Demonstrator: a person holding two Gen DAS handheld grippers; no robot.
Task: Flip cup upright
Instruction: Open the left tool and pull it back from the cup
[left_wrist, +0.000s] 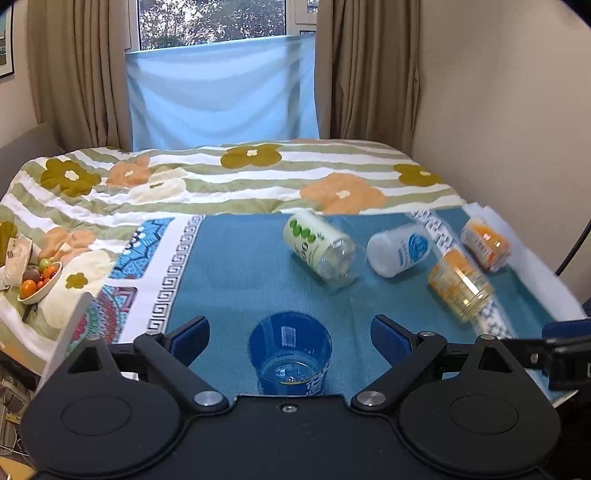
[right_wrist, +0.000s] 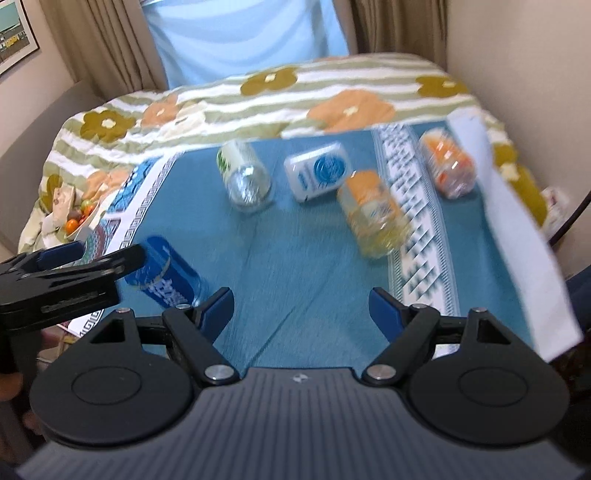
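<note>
The left gripper (left_wrist: 290, 334) is nearest its camera, fingers spread wide on either side of the blue cup (left_wrist: 290, 350) without touching it. The cup lies on its side on the teal cloth (left_wrist: 229, 266) close to the cloth's near edge, open mouth toward the left wrist camera. The right gripper (right_wrist: 301, 306) hangs over bare cloth near the same edge, fingers wide and holding nothing. Toward the far edge lie four more cups on their sides: a green-dotted cup (left_wrist: 319, 247), a white cup (left_wrist: 399, 251), an orange-patterned cup (left_wrist: 460, 286) and another orange cup (left_wrist: 485, 243) nearest the right edge. A fruit bowl (left_wrist: 38, 282) sits beyond the left edge.
</note>
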